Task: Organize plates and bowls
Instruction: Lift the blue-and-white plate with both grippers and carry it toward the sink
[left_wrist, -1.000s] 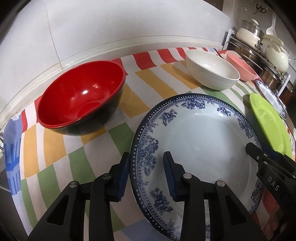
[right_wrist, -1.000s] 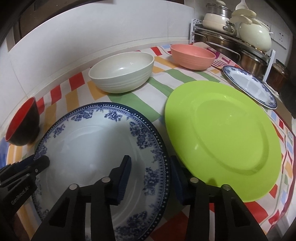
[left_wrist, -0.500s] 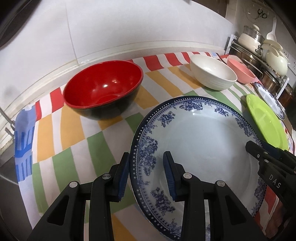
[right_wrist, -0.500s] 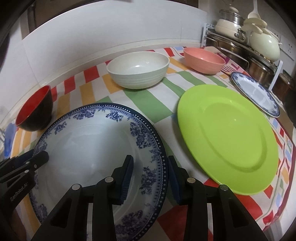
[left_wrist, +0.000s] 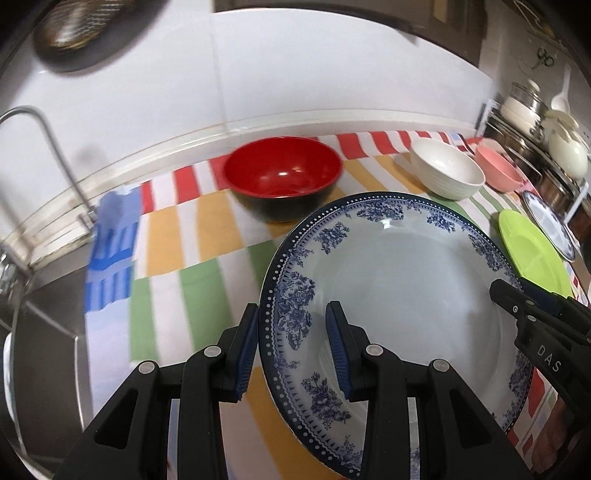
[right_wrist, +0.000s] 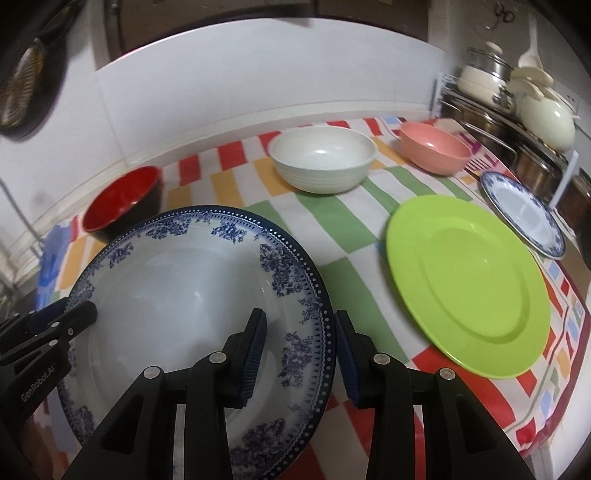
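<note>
**Plate held at both edges above the striped surface**

Faucet (left_wrist: 40, 147) and sink stand at your far left, beside the blue end of the striped cloth (left_wrist: 166, 236) that covers the surface. Next comes the red bowl (left_wrist: 282, 177), upright near the wall. Your left gripper (left_wrist: 291, 343) has its jaws closed on the left rim of the large blue-and-white plate (left_wrist: 406, 288), one pad under the rim and one on the face. Your right gripper (right_wrist: 299, 350) clamps the opposite rim the same way, jaws narrow around the patterned border. The plate sits tilted between your two grippers, off the cloth, its far edge overlapping the red bowl in the left view. Beyond it the white bowl (right_wrist: 323, 162) rests upright, and the pink bowl (right_wrist: 434, 151) stands just beside it toward the right. The green plate (right_wrist: 469, 288) lies flat on the cloth, apart from the held plate. A small blue-and-white plate (right_wrist: 524, 212) lies at its far right edge, near the rack of pots (right_wrist: 517, 122).
</note>
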